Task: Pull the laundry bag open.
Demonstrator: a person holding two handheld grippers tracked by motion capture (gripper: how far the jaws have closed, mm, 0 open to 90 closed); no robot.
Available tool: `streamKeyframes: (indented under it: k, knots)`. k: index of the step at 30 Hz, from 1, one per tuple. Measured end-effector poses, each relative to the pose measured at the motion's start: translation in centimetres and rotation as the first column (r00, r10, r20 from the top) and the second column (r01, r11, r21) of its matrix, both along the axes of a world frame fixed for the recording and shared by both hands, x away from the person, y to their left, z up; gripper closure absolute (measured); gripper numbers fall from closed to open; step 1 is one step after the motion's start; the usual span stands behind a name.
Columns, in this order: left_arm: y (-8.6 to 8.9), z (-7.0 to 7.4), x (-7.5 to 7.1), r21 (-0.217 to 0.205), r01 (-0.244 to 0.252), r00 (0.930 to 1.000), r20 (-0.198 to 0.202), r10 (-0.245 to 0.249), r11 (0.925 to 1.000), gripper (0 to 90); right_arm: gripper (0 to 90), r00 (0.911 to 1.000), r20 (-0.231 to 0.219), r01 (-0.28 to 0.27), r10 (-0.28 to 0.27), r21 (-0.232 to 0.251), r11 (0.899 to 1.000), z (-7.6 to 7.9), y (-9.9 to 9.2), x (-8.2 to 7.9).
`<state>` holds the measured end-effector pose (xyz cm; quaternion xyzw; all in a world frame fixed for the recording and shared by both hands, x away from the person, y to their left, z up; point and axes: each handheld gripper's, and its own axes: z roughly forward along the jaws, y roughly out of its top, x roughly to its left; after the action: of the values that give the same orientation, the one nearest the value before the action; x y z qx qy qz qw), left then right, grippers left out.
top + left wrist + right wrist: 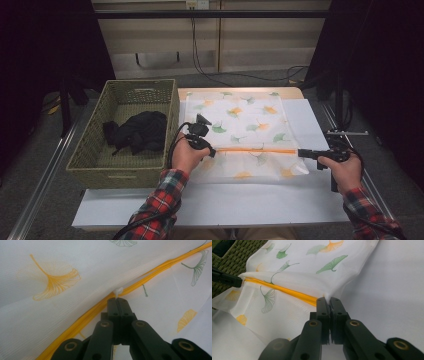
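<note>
Pinching the leaf-print cloth (240,131), both grippers' fingers (117,305); wicker basket (95,150) just left.

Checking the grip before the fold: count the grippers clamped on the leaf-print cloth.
2. The left gripper pinches the leaf-print cloth at the orange fold line's left end, beside the basket; the right gripper pinches its right end.

No readable text, labels, brand names, numbers or signs appear anywhere; the cloth (240,130) pinched by the grippers carries only printed leaf shapes.
</note>
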<state>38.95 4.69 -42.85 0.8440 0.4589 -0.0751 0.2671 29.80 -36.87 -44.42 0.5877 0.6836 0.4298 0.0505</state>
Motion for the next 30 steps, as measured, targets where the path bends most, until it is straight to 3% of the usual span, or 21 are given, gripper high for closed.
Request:
streamKeyframes:
  k: [6,8,17,25,30]
  knots:
    - [0.0,0.1,0.0,0.002,-0.005,1.0,-0.001,0.005,1.0,90.0,87.6,1.0,-0.005,-0.004,0.004,0.002,1.0,0.0,0.1,0.0]
    - [0.1,0.2,0.0,0.02,-0.01,0.9999,0.008,0.01,0.9998,90.0,87.6,1.0,-0.005,-0.001,0.001,0.002,1.0,0.0,0.1,0.0]
    - [0.7,0.5,0.2,0.008,-0.018,0.9998,-0.002,0.018,0.9998,90.0,87.6,0.9999,-0.008,0.008,-0.008,0.004,1.0,0.0,-0.2,0.0]
    - [0.8,1.1,0.3,0.025,-0.027,0.9995,0.017,0.026,0.9993,90.0,87.6,1.0,-0.006,0.008,-0.008,0.006,1.0,-0.1,-0.2,0.0]
    - [1.2,1.4,0.4,0.013,-0.035,0.9993,0.012,0.035,0.9993,90.0,87.6,0.9998,-0.011,0.019,-0.019,0.006,1.0,-0.2,-0.4,0.0]
